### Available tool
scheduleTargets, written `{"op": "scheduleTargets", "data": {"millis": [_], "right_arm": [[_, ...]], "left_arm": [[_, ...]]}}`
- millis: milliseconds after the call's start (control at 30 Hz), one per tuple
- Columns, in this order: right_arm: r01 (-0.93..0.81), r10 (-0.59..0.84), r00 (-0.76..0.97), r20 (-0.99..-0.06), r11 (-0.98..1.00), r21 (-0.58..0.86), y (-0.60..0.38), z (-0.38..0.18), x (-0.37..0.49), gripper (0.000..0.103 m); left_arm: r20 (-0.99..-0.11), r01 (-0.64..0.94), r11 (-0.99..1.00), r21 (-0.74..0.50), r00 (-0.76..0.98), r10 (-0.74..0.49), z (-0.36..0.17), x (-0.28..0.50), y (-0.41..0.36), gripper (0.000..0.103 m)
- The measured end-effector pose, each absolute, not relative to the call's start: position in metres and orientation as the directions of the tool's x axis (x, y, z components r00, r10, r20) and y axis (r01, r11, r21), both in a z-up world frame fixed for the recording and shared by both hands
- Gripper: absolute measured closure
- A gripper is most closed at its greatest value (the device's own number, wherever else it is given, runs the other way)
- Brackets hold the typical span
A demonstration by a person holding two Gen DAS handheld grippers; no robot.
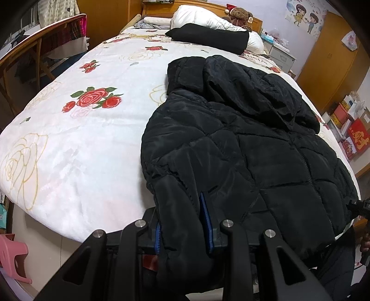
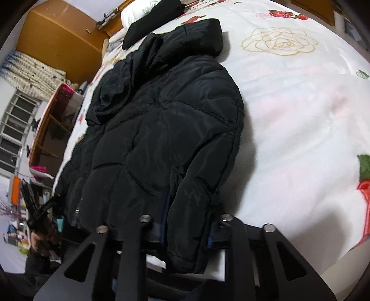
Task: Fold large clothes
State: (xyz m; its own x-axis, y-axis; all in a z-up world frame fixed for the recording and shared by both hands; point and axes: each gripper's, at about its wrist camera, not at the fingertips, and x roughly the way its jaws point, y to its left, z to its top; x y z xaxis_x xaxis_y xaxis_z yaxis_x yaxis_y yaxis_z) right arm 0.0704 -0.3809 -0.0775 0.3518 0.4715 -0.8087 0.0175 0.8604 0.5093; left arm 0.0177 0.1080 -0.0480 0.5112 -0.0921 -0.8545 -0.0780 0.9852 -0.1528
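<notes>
Item: black quilted jacket (image 1: pixel 242 143), hooded, laid flat along one side of a bed covered by a white rose-print blanket (image 1: pixel 76 143). The hood (image 1: pixel 254 92) is seen bunched at the far end, away from both grippers; the hem end lies at the near edge of the bed, directly in front of both grippers.

Left gripper (image 1: pixel 182 222): positioned at the near left corner of the jacket. A thick fold of black fabric is seen filling the gap between the blue-padded fingers (image 1: pixel 204 220); the fingers are pressed against it on both sides, so the fabric is clamped. The bulk of the jacket extends ahead and to the right of this gripper; bare blanket lies ahead and to its left.

Right gripper (image 2: pixel 185 231): positioned at the opposite near corner. A fold of the jacket (image 2: pixel 166 129) is likewise held between its fingers, with a blue pad visible at each side of the fabric. The jacket extends ahead and to the left of it; bare blanket lies to its right.

Also recorded: a folded black garment (image 1: pixel 208 37) resting against a white pillow (image 1: pixel 201 17) far ahead, beyond the hood; a teddy bear (image 1: pixel 239 15) at the wooden headboard; a pink stool (image 1: pixel 12 257) low to the left of the left gripper.
</notes>
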Motion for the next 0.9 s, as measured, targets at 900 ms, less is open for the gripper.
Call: {"op": "scheduleTargets", "data": {"millis": [900], "right_arm": [[-0.035, 0.575, 0.618, -0.535, 0.701, 0.713, -0.404, 0.011, 0.109, 0.091]], "left_arm": [[-0.611, -0.126, 0.835, -0.536, 0.740, -0.281, 0.038, 0.081, 0.165, 0.085]]}}
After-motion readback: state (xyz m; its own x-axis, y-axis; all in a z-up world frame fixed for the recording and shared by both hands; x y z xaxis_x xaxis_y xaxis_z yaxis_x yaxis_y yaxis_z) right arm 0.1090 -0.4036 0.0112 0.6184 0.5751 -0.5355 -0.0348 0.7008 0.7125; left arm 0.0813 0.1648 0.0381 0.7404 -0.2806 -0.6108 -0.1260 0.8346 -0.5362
